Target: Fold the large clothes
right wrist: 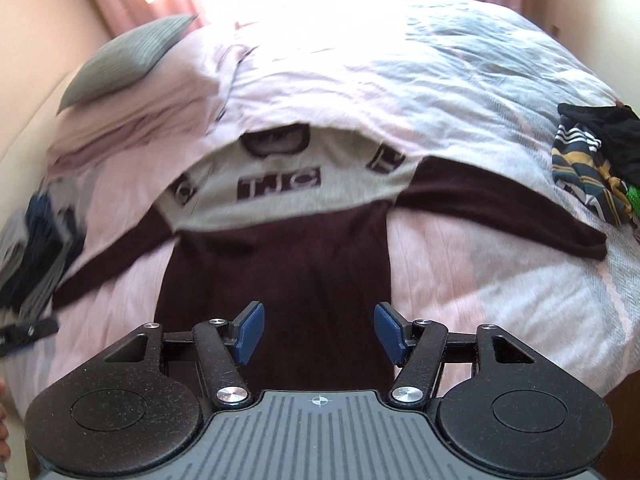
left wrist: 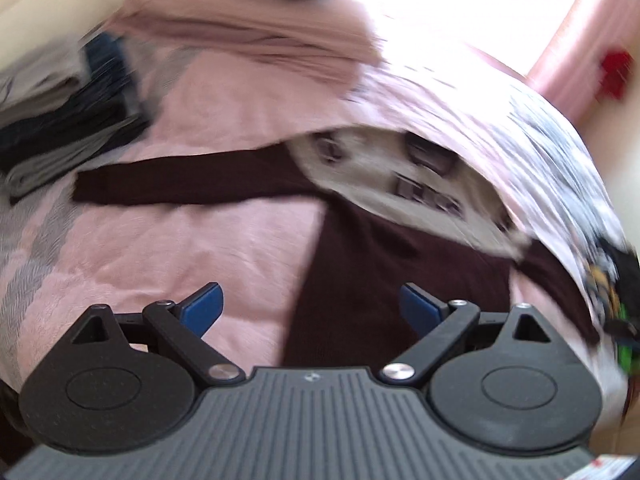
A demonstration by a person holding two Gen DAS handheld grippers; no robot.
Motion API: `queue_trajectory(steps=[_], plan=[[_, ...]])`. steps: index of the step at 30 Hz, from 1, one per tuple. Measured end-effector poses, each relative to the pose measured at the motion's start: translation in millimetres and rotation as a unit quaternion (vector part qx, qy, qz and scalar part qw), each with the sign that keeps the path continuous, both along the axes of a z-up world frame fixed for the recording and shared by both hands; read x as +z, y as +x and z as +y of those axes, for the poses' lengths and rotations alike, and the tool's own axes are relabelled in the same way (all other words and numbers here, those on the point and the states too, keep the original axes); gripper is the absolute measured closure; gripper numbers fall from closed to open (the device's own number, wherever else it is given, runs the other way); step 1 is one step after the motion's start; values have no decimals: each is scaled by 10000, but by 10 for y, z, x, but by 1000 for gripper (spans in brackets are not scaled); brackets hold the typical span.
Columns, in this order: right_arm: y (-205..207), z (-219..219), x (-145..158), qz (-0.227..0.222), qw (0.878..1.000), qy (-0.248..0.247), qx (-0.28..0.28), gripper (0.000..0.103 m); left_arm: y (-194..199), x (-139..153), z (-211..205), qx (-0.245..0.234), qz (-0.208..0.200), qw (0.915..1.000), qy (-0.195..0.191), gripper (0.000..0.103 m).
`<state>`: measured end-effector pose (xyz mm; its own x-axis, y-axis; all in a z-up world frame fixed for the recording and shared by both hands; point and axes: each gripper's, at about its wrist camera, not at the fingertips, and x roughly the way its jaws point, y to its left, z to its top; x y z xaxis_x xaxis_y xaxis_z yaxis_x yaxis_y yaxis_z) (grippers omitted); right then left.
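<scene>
Clothes stack point(right wrist: 36, 248), 9 o'clock. Sweater point(right wrist: 280, 248), centre of bed point(right wrist: 460, 280), flat, sleeves out. L gripper point(left wrist: 310, 308) and R gripper point(right wrist: 318, 332): both spread, empty. Step: pre-fold. Next, prob.: grab a sleeve, fold inward.

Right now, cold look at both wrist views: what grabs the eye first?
The dark maroon sweater with its cream lettered chest panel, spread flat mid-bed on the pink quilt, both sleeves out to the sides. Next, the open blue-padded tongs low in each view, left and right, both empty above the sweater's hem. Then the stack of folded clothes at the bed's left side and the striped pile at its right edge.
</scene>
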<state>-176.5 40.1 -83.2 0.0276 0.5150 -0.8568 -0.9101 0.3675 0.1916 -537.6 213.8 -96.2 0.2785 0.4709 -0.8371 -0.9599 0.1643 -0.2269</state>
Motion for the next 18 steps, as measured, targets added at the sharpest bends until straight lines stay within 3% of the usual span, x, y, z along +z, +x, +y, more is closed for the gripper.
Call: queue_trajectory(steps=[5, 10, 14, 18], plan=[[-29, 557, -71, -89, 9995, -68, -295, 45, -742, -517, 711, 1172, -553, 9911, -313, 13], [-110, 965, -166, -355, 9977, 33, -578, 45, -1396, -1089, 1207, 2459, -1264, 9589, -636, 20], [-98, 1207, -223, -448, 9963, 100, -730, 45, -1704, -1487, 1472, 3170, -1603, 9322, -692, 28], [-85, 1453, -329, -654, 9954, -141, -691, 45, -1855, -1826, 1728, 3559, -1583, 9182, -721, 36]])
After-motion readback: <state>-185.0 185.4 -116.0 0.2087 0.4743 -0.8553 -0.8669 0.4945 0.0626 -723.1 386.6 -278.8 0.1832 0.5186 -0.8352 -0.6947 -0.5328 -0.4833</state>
